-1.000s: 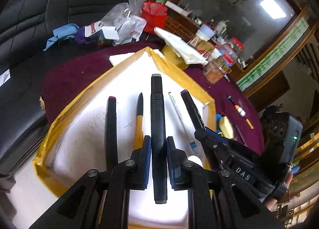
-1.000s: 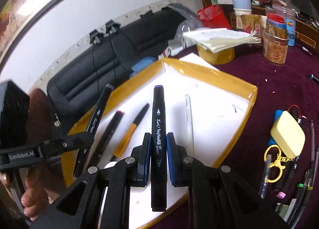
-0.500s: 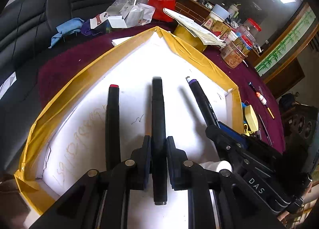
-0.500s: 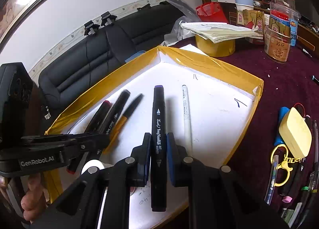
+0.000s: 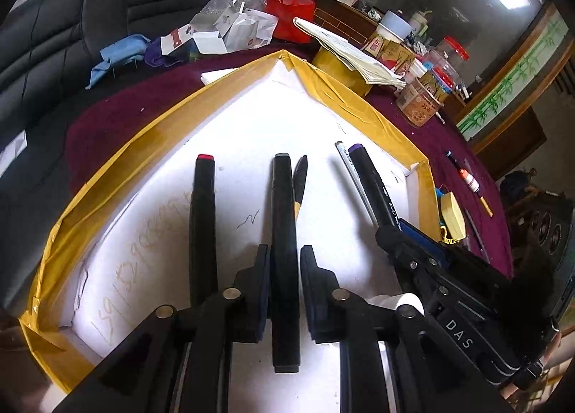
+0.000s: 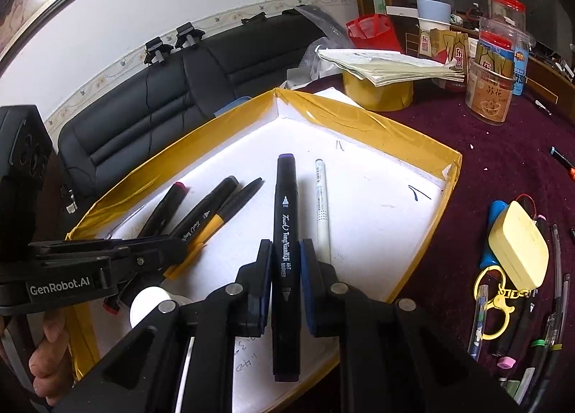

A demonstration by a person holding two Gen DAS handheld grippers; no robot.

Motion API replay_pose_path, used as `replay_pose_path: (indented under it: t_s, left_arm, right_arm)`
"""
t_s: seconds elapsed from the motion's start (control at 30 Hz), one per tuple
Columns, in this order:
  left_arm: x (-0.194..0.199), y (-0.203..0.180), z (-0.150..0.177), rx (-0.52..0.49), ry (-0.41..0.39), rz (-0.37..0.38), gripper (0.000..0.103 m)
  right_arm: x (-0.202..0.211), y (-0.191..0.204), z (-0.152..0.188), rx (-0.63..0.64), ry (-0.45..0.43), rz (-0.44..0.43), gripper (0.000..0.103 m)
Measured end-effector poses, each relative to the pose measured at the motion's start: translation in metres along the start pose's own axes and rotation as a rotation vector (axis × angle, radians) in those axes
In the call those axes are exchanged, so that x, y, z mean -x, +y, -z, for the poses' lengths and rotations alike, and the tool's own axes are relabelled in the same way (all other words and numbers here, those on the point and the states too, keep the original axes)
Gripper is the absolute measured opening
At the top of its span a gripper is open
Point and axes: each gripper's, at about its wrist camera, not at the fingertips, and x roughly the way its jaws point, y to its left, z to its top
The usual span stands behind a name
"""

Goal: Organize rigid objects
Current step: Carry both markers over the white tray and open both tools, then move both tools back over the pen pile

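I had the left gripper (image 5: 284, 291) low over the shallow white tray with yellow-taped walls (image 5: 363, 104), and its jaws were opening around the black grey-capped marker (image 5: 284, 233). A sliver of gap showed on each side of the barrel, so I judged it released, though the pads sat so close I could not be sure both had come off. The marker ran lengthwise straight away from the gripper, near end towards me, far cap towards the tray's far corner, and it seemed to lie on the tray floor.

My right gripper (image 6: 284, 280) was clamped on the black purple-capped marker (image 6: 285, 233), barrel also pointing dead ahead, held over the tray just left of the thin white pen (image 6: 321, 204). To my mind that was the relation the next move turned on: the marker's long axis was already parallel to the row, so it only needed lowering beside the white pen, not turning.

Counting the tray's contents from the right wrist view: three thick black markers, with the black red-capped marker (image 5: 203, 219) farthest left, one black-and-orange pen (image 6: 230, 212), one white pen. That made five in all, four down and one in my right grip. More loose pens waited on the maroon tablecloth (image 6: 478, 147) to the right.
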Motion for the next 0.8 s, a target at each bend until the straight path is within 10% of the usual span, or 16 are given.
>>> replay_pose_path:
  t_s: [0.07,0.27,0.57,0.8]
  left_arm:
    - [0.004,0.005,0.0,0.025,-0.022,0.015,0.041]
    - [0.038,0.013,0.003,0.107,-0.163,0.009,0.047]
    - [0.103,-0.031,0.037,0.038,-0.325,-0.022,0.067]
    - [0.095,-0.112,0.063,-0.122,-0.227,0.126,0.07]
  right_arm:
    - [0.0,-0.002,0.0,-0.006,-0.006,-0.011,0.015]
    - [0.008,-0.006,-0.002,-0.032,-0.059,-0.048,0.038]
    - [0.074,-0.029,-0.005,-0.138,-0.148,-0.179,0.044]
    - [0.138,-0.096,0.028,-0.137,-0.126,-0.069,0.051]
